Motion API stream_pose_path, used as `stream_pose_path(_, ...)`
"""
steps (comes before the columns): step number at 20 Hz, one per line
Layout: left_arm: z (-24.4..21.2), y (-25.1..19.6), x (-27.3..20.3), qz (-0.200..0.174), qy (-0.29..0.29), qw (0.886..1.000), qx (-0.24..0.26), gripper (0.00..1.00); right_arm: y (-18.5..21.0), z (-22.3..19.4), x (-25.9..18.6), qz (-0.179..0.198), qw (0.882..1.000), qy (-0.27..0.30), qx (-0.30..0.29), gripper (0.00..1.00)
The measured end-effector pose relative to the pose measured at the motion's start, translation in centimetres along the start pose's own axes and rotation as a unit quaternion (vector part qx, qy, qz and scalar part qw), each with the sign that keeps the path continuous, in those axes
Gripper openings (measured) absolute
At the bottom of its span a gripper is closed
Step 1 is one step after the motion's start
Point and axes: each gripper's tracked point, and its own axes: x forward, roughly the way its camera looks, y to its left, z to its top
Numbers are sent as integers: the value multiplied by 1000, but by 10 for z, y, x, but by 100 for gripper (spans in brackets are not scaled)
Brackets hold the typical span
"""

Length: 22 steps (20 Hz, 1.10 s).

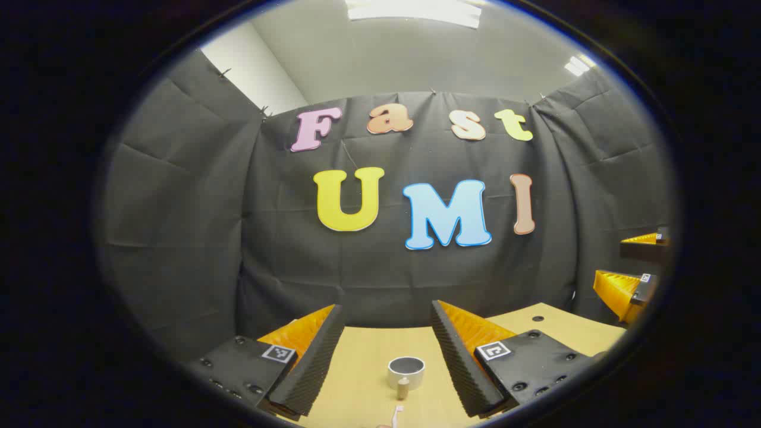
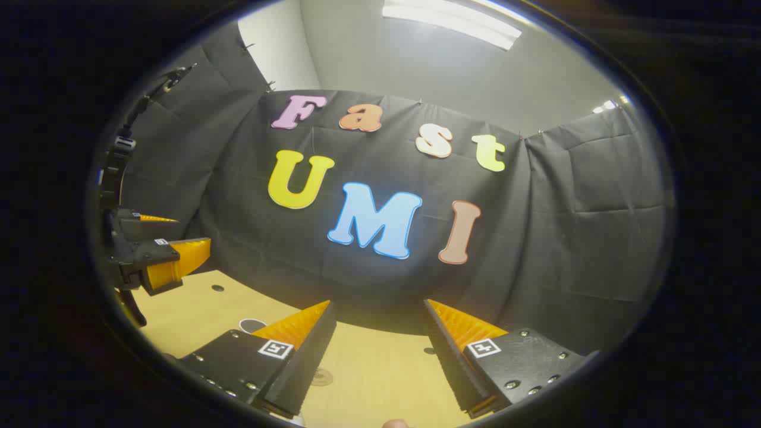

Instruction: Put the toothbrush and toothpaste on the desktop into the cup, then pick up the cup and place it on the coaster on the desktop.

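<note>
Nothing grabbed yet: left tongs [image 1: 386, 356] and right tongs [image 2: 380, 351] both gape wide and empty above the bench [image 1: 362, 386]. Cup [image 1: 406, 372] sits bottom centre of the left gripper view, toothbrush [image 1: 396, 414] just below it. I'd say the next move is dropping down onto the toothbrush.

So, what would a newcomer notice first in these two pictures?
In the left gripper view, the open left gripper frames a cup standing on the desk, with a toothbrush nearer the camera. In the right gripper view, the right gripper is open too, over bare desk, with the left gripper beside it.
</note>
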Motion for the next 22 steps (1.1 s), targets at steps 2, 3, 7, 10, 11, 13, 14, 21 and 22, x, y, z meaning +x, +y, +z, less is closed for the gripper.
stream_pose_path(2, -2, -2, 3, -3, 3, 1000, 0, 94, 1, -4, 0, -1, 1000, 7, -1, 90)
stream_pose_path(3, -3, -3, 5, -5, 5, 1000, 0, 94, 0, -5, 1, -2, 1000, 9, -3, 90)
stream_pose_path(7, -9, -9, 15, -15, 9, 1000, 1, 95, 1, -8, 5, -2, 1000, 16, -2, 90)
stream_pose_path(10, -15, -15, 23, -23, 15, 1000, 9, 95, 5, -9, 9, 3, 1000, 21, 5, 90)
stream_pose_path(11, -17, -16, 26, -25, 17, 999, 12, 95, 6, -9, 11, 5, 1000, 22, 6, 90)
stream_pose_path(13, -20, -16, 31, -29, 21, 999, 11, 95, 9, -9, 14, 10, 1000, 25, 6, 90)
stream_pose_path(14, -21, -17, 32, -29, 23, 999, 10, 94, 11, -9, 16, 14, 1000, 25, 8, 92)
stream_pose_path(21, -36, -13, 38, -32, 49, 998, 29, 95, 26, -15, 26, 40, 998, 45, 13, 91)
stream_pose_path(22, -42, -13, 39, -36, 59, 997, 33, 95, 28, -18, 27, 44, 998, 50, 13, 90)
